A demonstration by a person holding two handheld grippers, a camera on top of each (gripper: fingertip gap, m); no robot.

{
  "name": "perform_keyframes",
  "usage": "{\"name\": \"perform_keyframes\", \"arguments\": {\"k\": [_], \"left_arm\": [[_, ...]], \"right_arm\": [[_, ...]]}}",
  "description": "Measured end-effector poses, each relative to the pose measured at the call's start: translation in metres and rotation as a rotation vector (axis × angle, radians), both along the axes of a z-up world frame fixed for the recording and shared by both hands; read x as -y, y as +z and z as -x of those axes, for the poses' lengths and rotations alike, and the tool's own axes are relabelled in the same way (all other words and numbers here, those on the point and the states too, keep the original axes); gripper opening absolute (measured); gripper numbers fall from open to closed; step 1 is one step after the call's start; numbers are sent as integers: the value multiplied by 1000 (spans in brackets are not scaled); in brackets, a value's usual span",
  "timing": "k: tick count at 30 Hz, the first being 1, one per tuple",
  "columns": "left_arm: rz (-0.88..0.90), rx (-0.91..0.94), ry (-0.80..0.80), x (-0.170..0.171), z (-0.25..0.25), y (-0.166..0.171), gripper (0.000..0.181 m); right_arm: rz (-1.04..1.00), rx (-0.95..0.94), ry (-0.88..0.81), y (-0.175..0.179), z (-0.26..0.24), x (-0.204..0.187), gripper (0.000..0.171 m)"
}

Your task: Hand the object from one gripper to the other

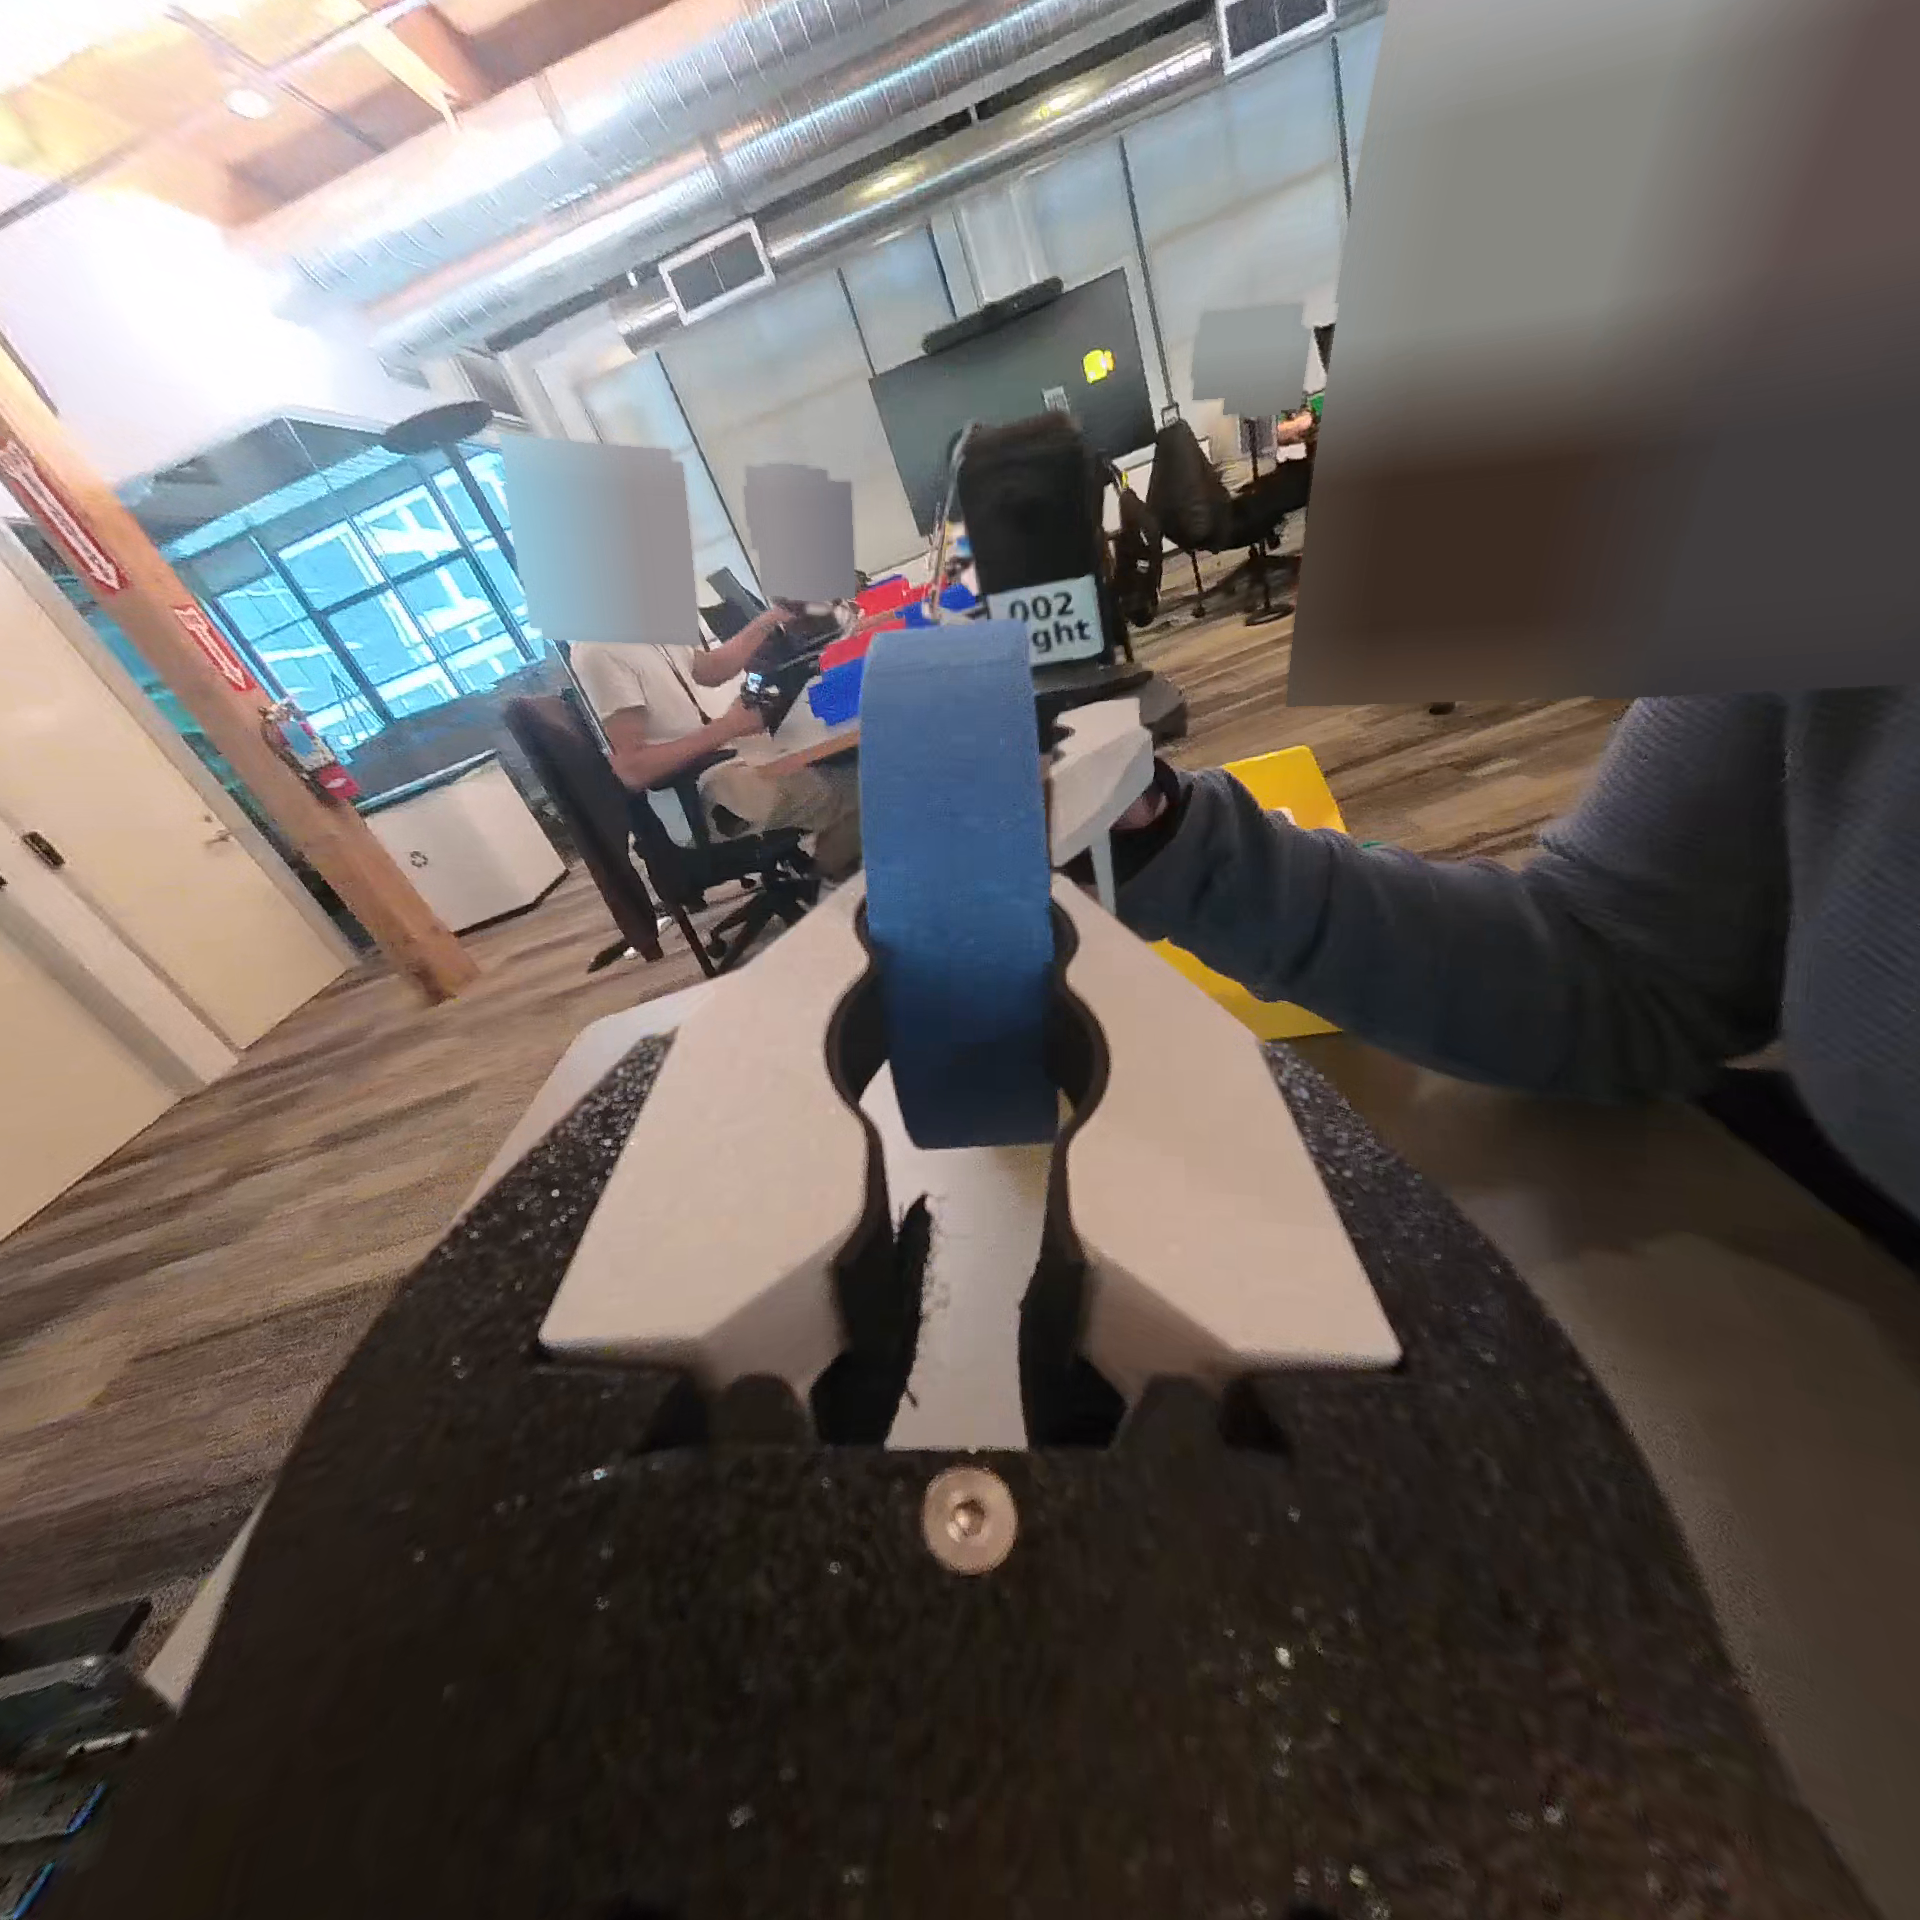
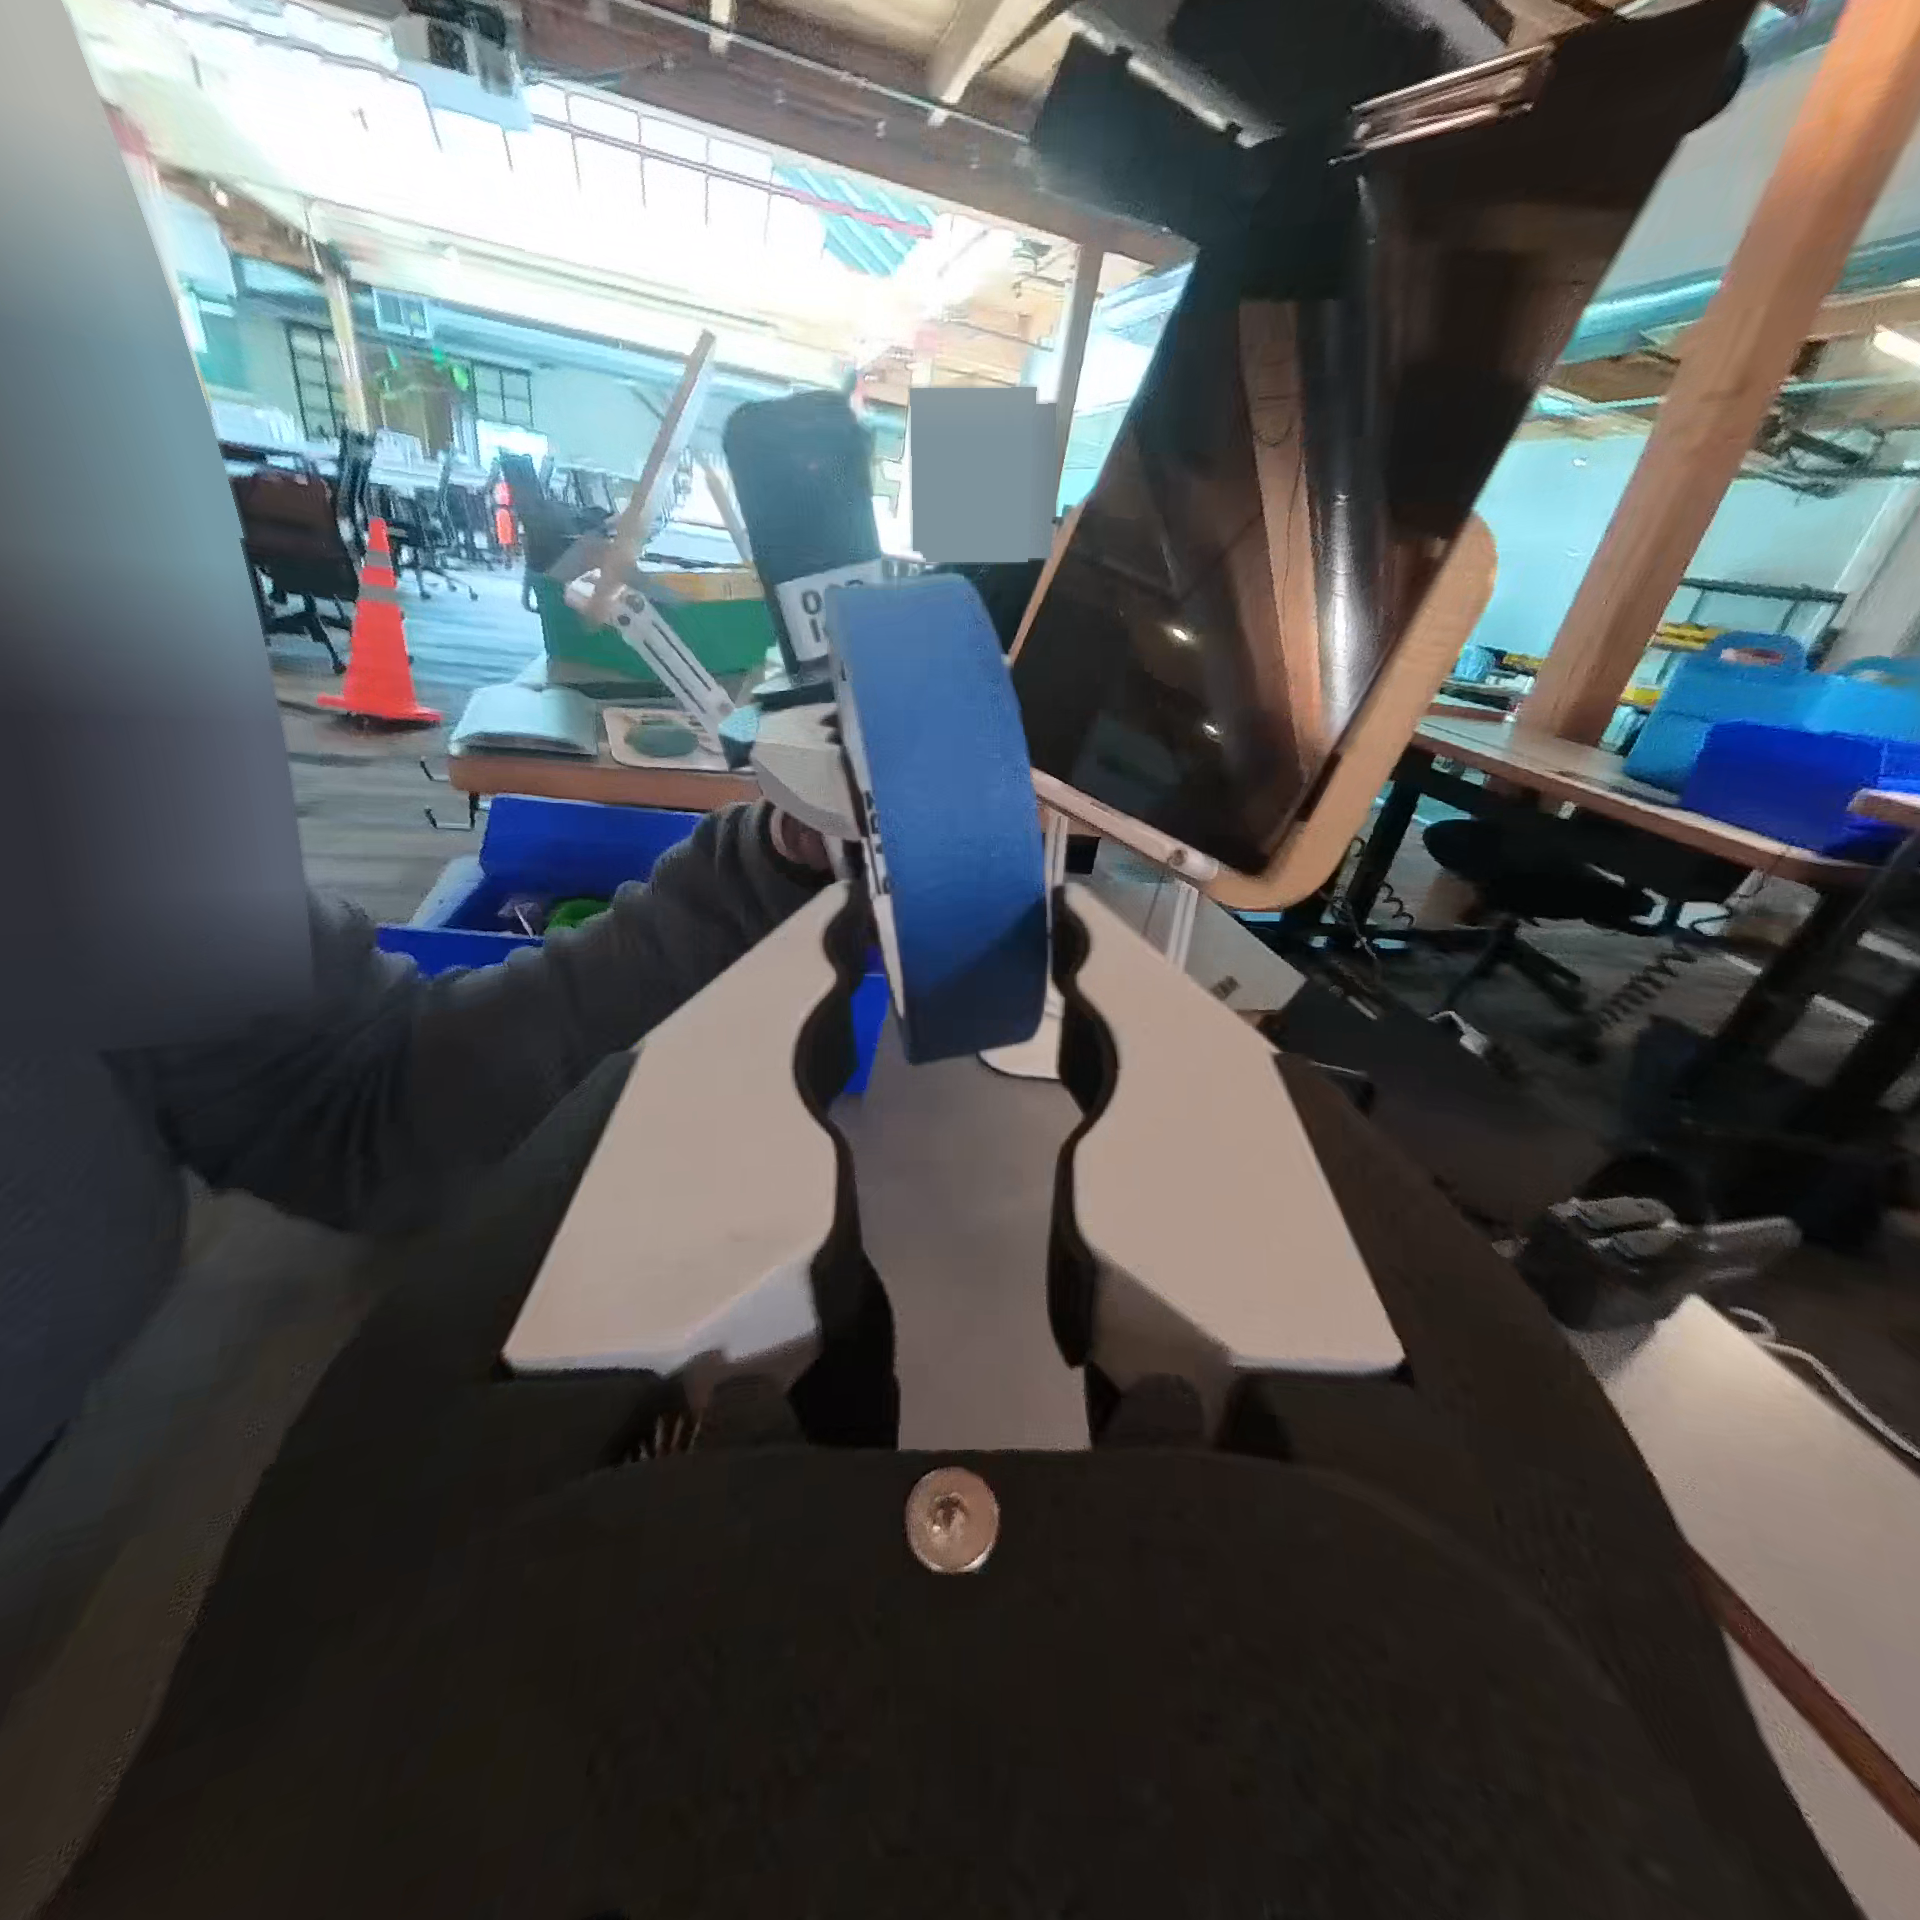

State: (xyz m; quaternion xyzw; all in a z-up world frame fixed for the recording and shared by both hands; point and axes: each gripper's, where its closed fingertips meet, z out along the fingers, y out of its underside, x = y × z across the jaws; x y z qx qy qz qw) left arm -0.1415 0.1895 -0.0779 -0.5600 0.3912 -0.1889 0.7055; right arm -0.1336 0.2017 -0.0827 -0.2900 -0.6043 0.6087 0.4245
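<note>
**Well, blue tape roll caught between both tools in mid-air**

Right, here we are at the meeting point. The blue tape roll stands on edge, up off any table, and both tools face each other across it. In the left wrist view the left tool has its pale fingers drawn in narrow, pressed against both flat sides of the roll. That is a firm pinch on the near part of the ring.

Over to the right wrist view: the right tool straddles the same roll, which leans a little to the left here. Its fingertips sit right at the roll's sides. Whether they are actually squeezing or just beside it, I cannot tell.

Now the writing. There is dark print on the roll's pale inner core, seen edge-on and too thin to make out. A white label with dark characters sits on the far tool's black body, partly hidden behind the roll. Red signs hang on the slanting wooden post at far left, blurred.

A grey sleeve reaches in from the right to the far tool. A yellow bin lies behind it. In the other view a blue bin sits low on the left, and an orange cone stands far left on the floor.
</note>
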Motion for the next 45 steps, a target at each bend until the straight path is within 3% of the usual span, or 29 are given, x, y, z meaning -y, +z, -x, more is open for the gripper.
{"name": "perform_keyframes", "arguments": {"k": [3, 6, 11, 16, 17, 21, 25, 29, 32, 35, 38, 40, 45], "left_arm": [[25, 14, -2, -1, 0, -1, 23], [106, 151, 95, -17, 14, 8, 28], [393, 567, 48, -36, 38, 17, 83], [579, 789, -76, -50, 43, 5, 92], [587, 817, -103, -51, 42, 6, 86], [609, 848, -134, -56, 39, 4, 82], [591, 892, -219, -49, 39, 13, 99], [543, 919, -192, -51, 40, 22, 116], [514, 938, -148, -54, 40, 25, 90], [455, 928, -88, -55, 49, 24, 41], [423, 924, -122, -50, 50, 28, 34], [336, 914, -119, -45, 53, 36, 25], [200, 757, -90, -30, 53, 42, 24]], "right_arm": [[-82, -23, -55, 0, 3, -1, 27], [-202, -137, -191, 11, 5, -9, 27], [-685, -329, -630, 24, 13, -31, 26], [-1241, -583, -1042, 43, 10, -34, 26], [-1306, -602, -1090, 45, 9, -34, 26], [-1313, -592, -1137, 44, 8, -44, 26], [-1327, -529, -1167, 37, 9, -61, 26], [-1537, -522, -1139, 21, 25, -51, 27], [-1576, -570, -1127, 14, 38, -39, 27], [-1608, -626, -1153, 12, 42, -32, 26], [-1570, -630, -1108, 9, 45, -27, 29], [-1454, -613, -998, 3, 46, -22, 56], [-930, -540, -741, 13, 29, -23, 73]]}}
